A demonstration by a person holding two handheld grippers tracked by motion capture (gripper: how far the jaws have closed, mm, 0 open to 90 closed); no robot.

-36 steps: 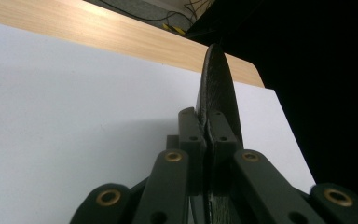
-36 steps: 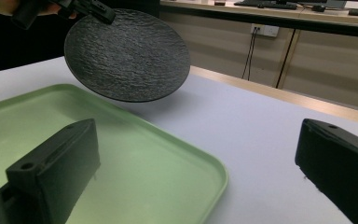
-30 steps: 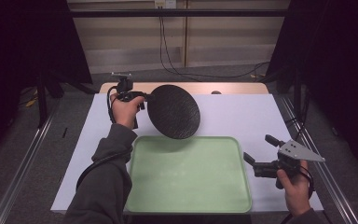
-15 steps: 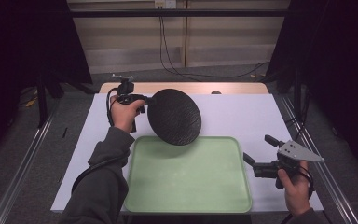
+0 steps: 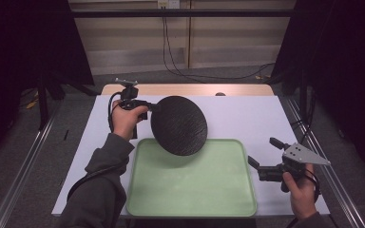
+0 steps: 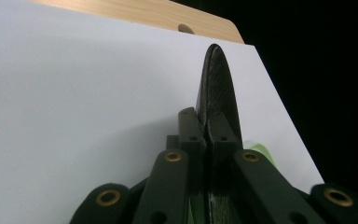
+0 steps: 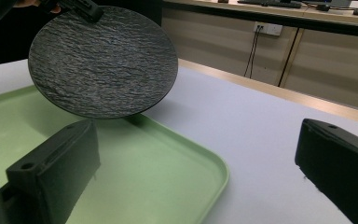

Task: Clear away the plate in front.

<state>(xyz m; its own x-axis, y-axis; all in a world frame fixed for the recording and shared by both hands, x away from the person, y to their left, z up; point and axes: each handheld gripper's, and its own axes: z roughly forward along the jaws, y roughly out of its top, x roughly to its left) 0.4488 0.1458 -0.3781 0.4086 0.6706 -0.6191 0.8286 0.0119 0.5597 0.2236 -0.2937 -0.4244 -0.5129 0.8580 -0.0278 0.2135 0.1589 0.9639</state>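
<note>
A round black slate-textured plate (image 5: pixel 179 124) hangs tilted in the air over the far edge of the light green tray (image 5: pixel 190 194). My left gripper (image 5: pixel 148 106) is shut on the plate's left rim. In the left gripper view both jaws pinch the plate (image 6: pixel 216 88) edge-on, with the gripper (image 6: pixel 206 122) clamped on its rim. My right gripper (image 5: pixel 261 153) rests open at the right of the tray, with nothing between its jaws. The right gripper view has the plate (image 7: pixel 103 60) raised above the tray (image 7: pixel 168 158).
The tray lies on a white sheet (image 5: pixel 247 116) that covers the wooden table (image 5: pixel 185 89). Metal rails run along both sides of the table. Cables hang down at the back wall.
My left gripper has carried the plate a little toward me and to the right, so it now overlaps the tray's far edge. The right gripper has kept still.
</note>
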